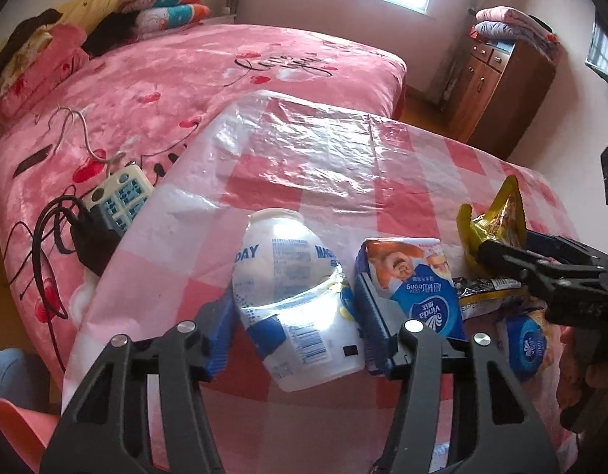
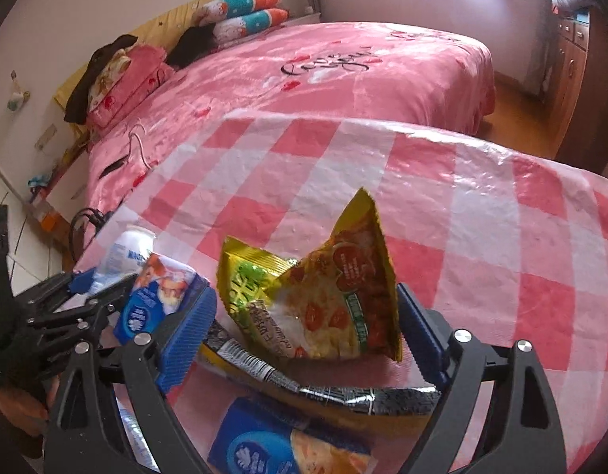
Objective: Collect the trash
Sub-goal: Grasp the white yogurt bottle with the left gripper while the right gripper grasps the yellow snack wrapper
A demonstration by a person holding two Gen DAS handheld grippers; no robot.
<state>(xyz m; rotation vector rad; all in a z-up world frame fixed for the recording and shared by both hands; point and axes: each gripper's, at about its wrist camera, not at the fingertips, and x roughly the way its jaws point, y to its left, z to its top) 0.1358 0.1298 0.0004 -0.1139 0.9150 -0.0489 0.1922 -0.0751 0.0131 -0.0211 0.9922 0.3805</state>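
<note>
A crushed white plastic bottle (image 1: 280,252) lies on the pink checked table (image 1: 323,158). My left gripper (image 1: 296,292) is shut on it, its blue pads (image 1: 221,331) pressing both sides. Against the right pad leans a blue tissue pack (image 1: 418,284). In the right wrist view my right gripper (image 2: 306,292) stands open around an upright yellow snack bag (image 2: 343,260), with the pads apart from it. A black-and-yellow wrapper (image 2: 304,379) lies flat under the bag. The left gripper (image 2: 82,284) and the bottle (image 2: 126,252) show at the left.
A second blue tissue pack (image 2: 272,442) lies near the table's front edge. A pink bed (image 1: 185,71) stands behind the table, with a power strip (image 1: 118,193) and black cables (image 1: 51,237) on it. A wooden cabinet (image 1: 497,87) is at the far right.
</note>
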